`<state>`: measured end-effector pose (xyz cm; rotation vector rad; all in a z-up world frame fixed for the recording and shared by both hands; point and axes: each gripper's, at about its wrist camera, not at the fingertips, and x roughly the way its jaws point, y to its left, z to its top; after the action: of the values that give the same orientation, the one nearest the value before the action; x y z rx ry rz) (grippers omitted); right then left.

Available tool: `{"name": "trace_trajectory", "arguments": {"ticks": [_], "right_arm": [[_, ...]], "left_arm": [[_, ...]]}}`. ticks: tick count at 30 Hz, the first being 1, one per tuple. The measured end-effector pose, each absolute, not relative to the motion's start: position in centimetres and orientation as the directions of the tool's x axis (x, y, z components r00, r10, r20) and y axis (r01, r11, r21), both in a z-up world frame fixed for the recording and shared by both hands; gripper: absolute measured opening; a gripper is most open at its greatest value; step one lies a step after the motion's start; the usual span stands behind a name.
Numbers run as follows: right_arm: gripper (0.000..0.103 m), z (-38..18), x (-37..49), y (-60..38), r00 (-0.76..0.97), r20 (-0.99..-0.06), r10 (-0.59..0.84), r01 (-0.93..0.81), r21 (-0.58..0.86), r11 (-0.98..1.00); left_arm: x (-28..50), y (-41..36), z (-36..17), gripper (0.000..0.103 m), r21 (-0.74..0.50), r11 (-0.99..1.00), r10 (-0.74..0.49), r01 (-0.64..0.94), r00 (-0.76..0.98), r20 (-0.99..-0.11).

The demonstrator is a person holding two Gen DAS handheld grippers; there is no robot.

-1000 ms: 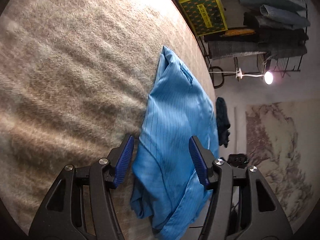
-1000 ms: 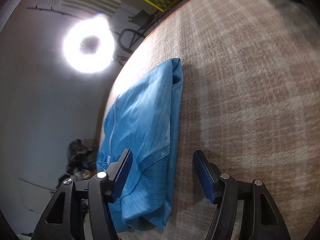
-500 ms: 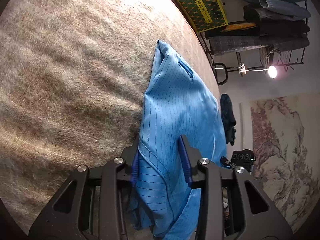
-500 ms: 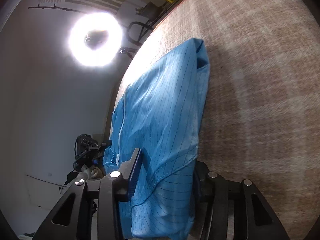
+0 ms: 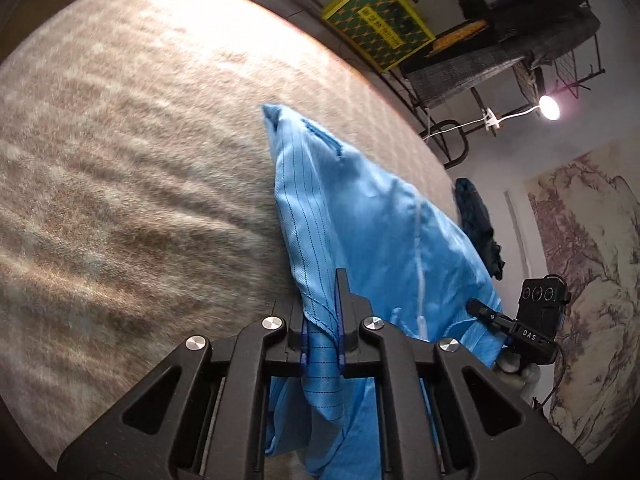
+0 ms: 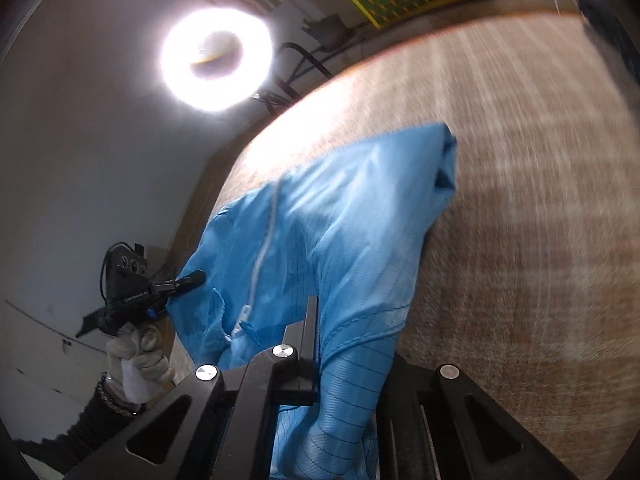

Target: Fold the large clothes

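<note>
Item: blue garment (image 5: 360,216) — thin pinstriped work coat or smock with a pale zip down the front and a slit pocket near the far corner. It lies on the tan woven tabletop (image 5: 120,160), its near end lifted off the surface, its far end resting flat.

Handling, as judged: light, limp, no stiffness of its own; it sags between any two held points and drapes wherever unsupported. The weave looks smooth, likely a little slippery, so a shallow pinch could slide out. Not fragile.

Hold points: the stitched hem and the near corners, where seams give the pads something to bite — one corner per claw, kept apart so the edge stays taut.

Left claw (image 5: 322,320): jaws have just been closing, now clamped on a gathered fold of the near hem.

Right claw (image 6: 348,344): likewise just closing, now pinched shut on the opposite near edge.
</note>
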<state>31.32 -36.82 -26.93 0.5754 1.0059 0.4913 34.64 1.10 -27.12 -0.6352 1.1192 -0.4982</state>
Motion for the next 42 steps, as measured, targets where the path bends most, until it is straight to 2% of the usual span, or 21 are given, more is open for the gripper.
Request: {"name": "trace_trajectory", "arguments": {"ticks": [12,17,18,19,20,21,22,23,25,26,28,30,35,37,40,41,42], "right_arm": [[0.003,-22.8,29.9,-39.3,0.495,-0.655,0.571,-0.168,0.572,0.803],[0.004,-23.8,29.3,-41.5,0.479,-0.674,0.563,-0.129,0.58,0.804],[0.006,-24.0,29.3,-41.9,0.471,-0.678,0.564,-0.122,0.583,0.803],[0.012,-24.6,29.3,-42.3,0.466,-0.687,0.558,-0.105,0.583,0.806],[0.015,-25.3,29.4,-42.6,0.462,-0.697,0.549,-0.085,0.581,0.81],[0.022,-25.9,29.5,-42.9,0.452,-0.702,0.55,-0.072,0.586,0.807],[0.024,-26.8,29.8,-43.2,0.436,-0.711,0.552,-0.049,0.594,0.803],[0.025,-27.5,29.9,-43.5,0.424,-0.722,0.546,-0.034,0.59,0.807],[0.039,-28.2,30.1,-43.9,0.423,-0.746,0.514,-0.02,0.559,0.829],[0.043,-28.4,30.3,-44.2,0.429,-0.745,0.511,-0.018,0.558,0.829],[0.059,-28.9,30.6,-44.8,0.436,-0.72,0.54,-0.012,0.596,0.803],[0.062,-29.8,30.9,-45.7,0.444,-0.677,0.587,-0.002,0.654,0.756],[0.064,-31.8,31.0,-46.7,0.473,-0.567,0.674,0.014,0.77,0.638],[0.059,-32.6,31.1,-46.7,0.468,-0.509,0.723,0.009,0.82,0.572],[0.056,-32.6,31.8,-45.4,0.442,-0.508,0.739,-0.036,0.813,0.581],[0.053,-32.7,32.3,-44.9,0.433,-0.503,0.748,-0.038,0.819,0.572],[0.042,-32.9,32.9,-44.4,0.422,-0.503,0.754,-0.031,0.823,0.567]], "left_arm": [[34.7,-3.4,-23.6,0.003,-0.71,0.686,-0.713,0.161,0.341,-0.612],[34.9,-5.5,-24.3,0.005,-0.652,0.736,-0.672,0.183,0.312,-0.671],[35.1,-5.4,-25.0,0.008,-0.636,0.755,-0.651,0.159,0.3,-0.698],[35.2,-5.3,-25.8,0.018,-0.637,0.759,-0.646,0.132,0.278,-0.711],[35.1,-5.2,-26.5,0.022,-0.64,0.76,-0.644,0.11,0.254,-0.722],[34.8,-4.8,-27.2,0.022,-0.62,0.779,-0.622,0.096,0.25,-0.742],[34.5,-4.6,-27.4,0.029,-0.606,0.79,-0.608,0.093,0.251,-0.753],[34.2,-4.2,-27.8,0.045,-0.598,0.797,-0.598,0.086,0.249,-0.762],[33.9,-2.8,-28.4,0.056,-0.622,0.782,-0.61,0.041,0.259,-0.749],[34.1,-2.3,-28.7,0.056,-0.646,0.763,-0.63,0.028,0.258,-0.733],[34.5,-1.6,-29.9,0.056,-0.709,0.705,-0.687,-0.018,0.233,-0.689],[34.7,-1.8,-30.9,0.056,-0.736,0.677,-0.716,-0.027,0.206,-0.666],[35.0,-3.0,-32.0,0.056,-0.798,0.603,-0.779,-0.007,0.215,-0.59],[34.9,-3.6,-32.2,0.056,-0.807,0.591,-0.789,0.005,0.21,-0.577],[35.1,-4.4,-32.4,0.055,-0.828,0.561,-0.808,-0.003,0.213,-0.549],[35.2,-4.7,-32.4,0.049,-0.828,0.561,-0.808,-0.007,0.216,-0.549],[35.3,-5.2,-32.5,0.041,-0.819,0.574,-0.799,-0.009,0.21,-0.563]]}}
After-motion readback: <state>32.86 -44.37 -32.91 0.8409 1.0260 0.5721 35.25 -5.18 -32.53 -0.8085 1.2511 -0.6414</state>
